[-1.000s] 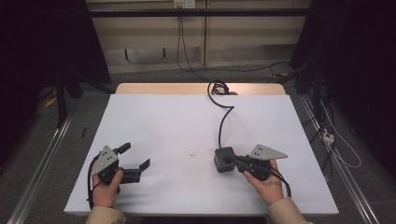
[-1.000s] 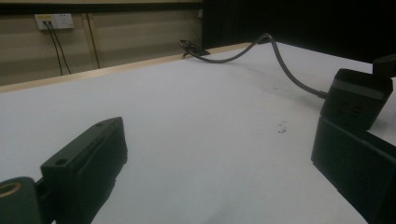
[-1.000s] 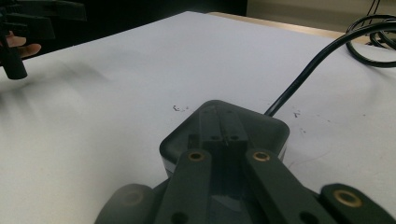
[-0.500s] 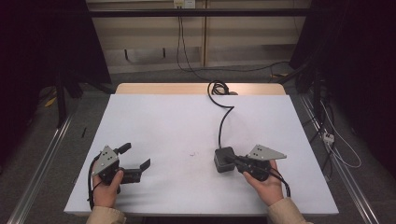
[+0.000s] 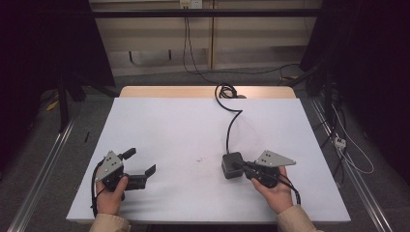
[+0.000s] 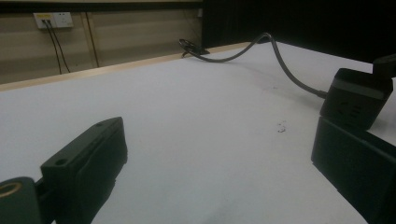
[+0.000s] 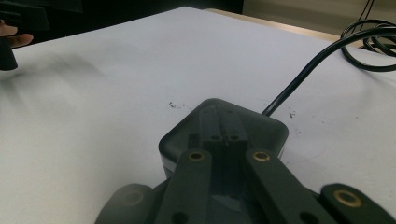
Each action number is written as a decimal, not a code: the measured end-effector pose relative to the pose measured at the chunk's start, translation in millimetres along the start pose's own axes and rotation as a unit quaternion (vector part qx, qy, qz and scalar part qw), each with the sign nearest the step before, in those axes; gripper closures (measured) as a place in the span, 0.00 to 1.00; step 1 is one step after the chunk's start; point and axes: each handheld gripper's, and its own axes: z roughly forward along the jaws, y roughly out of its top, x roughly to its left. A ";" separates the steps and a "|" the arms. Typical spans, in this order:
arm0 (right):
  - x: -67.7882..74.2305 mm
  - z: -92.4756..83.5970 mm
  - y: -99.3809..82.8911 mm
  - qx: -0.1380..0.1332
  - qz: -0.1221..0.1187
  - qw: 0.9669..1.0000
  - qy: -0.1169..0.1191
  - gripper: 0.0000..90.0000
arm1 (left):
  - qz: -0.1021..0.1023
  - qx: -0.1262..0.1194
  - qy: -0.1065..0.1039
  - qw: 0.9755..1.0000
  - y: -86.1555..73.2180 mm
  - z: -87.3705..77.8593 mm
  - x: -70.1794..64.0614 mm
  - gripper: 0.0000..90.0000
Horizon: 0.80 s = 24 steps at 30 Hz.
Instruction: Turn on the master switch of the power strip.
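At left, the left hand-held gripper (image 5: 143, 163) rests on the white surface (image 5: 183, 130), jaws spread wide around nothing. Right of centre, the dark power adapter (image 5: 232, 165) sits near the front edge, its cable (image 5: 229, 130) running back to a coil at the far edge. The right hand-held gripper (image 5: 245, 167) appears pressed together on the adapter's top, which seems seized but not yet lifted or moved.

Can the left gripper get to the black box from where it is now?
Probably yes. The left gripper is open, and bare white table lies between it and the black box. The right gripper already sits on the box, however.
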 end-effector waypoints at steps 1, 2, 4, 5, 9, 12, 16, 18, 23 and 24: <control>0.1 0.0 0.0 0.000 0.000 1.000 -0.001 1.00 | -0.002 0.000 0.000 1.000 -0.2 -0.1 -0.2 0.04; 0.2 -0.1 0.0 0.001 0.000 1.000 -0.001 1.00 | -0.003 -0.001 0.000 1.000 -0.2 -0.2 -0.2 0.04; 0.4 -0.1 0.0 0.001 0.000 1.000 -0.001 1.00 | 0.000 -0.001 0.001 1.000 0.0 -0.6 0.2 0.04; 0.5 -0.1 -0.1 0.001 -0.001 1.000 -0.002 1.00 | 0.000 -0.001 0.000 1.000 0.1 -0.7 0.2 0.04; 0.7 -0.2 -0.1 0.001 -0.001 1.000 -0.003 1.00 | -0.002 0.000 -0.001 1.000 -0.3 0.0 -0.4 0.04; 0.8 -0.2 -0.2 0.000 -0.001 1.000 -0.003 1.00 | -0.001 0.000 -0.001 1.000 -0.1 -0.2 -0.5 0.04; 0.9 -0.1 -0.2 0.000 0.000 1.000 -0.004 1.00 | -0.005 -0.001 0.000 1.000 -0.5 -0.8 -0.1 0.04; 0.9 -0.2 -0.2 0.000 0.000 1.000 -0.004 1.00 | -0.002 -0.001 0.000 1.000 -0.4 -1.1 0.6 0.04; 1.2 -0.1 0.0 0.001 0.000 1.000 -0.004 1.00 | -0.002 -0.001 -0.001 1.000 -0.6 -1.5 0.1 0.04; 1.3 0.0 0.0 0.001 0.000 1.000 -0.005 1.00 | -0.005 -0.002 0.000 1.000 -0.7 -1.7 -0.3 0.04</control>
